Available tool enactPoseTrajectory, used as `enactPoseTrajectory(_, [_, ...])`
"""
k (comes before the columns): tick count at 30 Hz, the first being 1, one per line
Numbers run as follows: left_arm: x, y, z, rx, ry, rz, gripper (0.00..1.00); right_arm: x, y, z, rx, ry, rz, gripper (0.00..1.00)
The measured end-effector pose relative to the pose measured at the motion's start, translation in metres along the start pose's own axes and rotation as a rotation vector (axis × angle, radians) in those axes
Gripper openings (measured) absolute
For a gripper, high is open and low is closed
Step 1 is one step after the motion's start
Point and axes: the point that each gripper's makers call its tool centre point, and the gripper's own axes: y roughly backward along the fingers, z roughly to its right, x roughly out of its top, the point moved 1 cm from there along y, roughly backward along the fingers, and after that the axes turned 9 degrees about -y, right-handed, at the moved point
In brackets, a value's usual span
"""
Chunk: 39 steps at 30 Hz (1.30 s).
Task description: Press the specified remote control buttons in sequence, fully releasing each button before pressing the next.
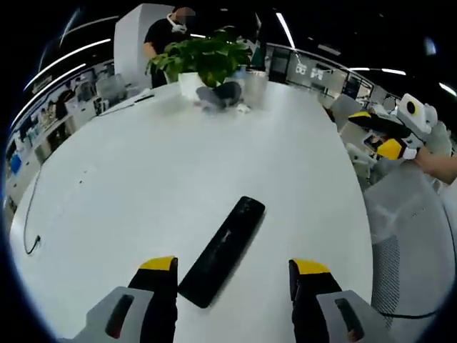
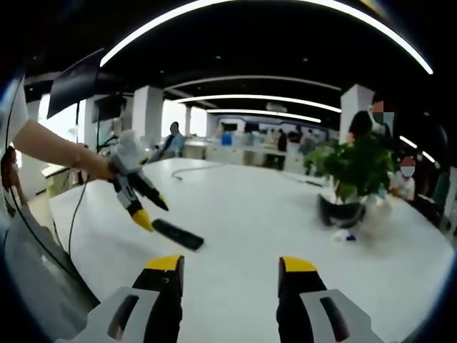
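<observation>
Black remote control (image 1: 223, 251) on white table (image 1: 143, 193); yellow-tipped black jaws; green-leaved plant (image 1: 203, 57).

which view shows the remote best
The left gripper view: the remote lies close and large on the white table, just ahead of the open left claw. In the right gripper view it is small, far off and partly hidden.

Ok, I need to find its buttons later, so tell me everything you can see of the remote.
The remote is a long, slim black bar, plastic by its look, lying flat on the white table. In the left gripper view it lies diagonally ahead of the open left tongs, its near end between their yellow tips, untouched. In the right gripper view it lies just under those tongs' tips. Its buttons are too blurred to make out. Nothing rests on it.
</observation>
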Motion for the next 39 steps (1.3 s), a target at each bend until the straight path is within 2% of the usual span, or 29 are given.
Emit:
enactPoseTrajectory(14, [-0.008, -0.011, -0.004, -0.039, -0.039, -0.063, 0.62, -0.001, 0.000, 0.001, -0.001, 0.005, -0.009, 0.49])
enactPoseTrajectory(25, [-0.008, -0.021, -0.005, -0.050, -0.094, -0.099, 0.60, -0.002, 0.000, 0.001, -0.003, 0.008, -0.012, 0.48])
enactPoseTrajectory(32, [-0.013, -0.027, -0.003, -0.057, -0.163, -0.145, 0.59, -0.002, 0.000, 0.001, -0.001, 0.009, -0.014, 0.48])
enactPoseTrajectory(39, [-0.016, -0.030, -0.002, -0.072, -0.177, -0.165, 0.58, -0.002, 0.000, 0.001, -0.002, 0.010, -0.010, 0.47])
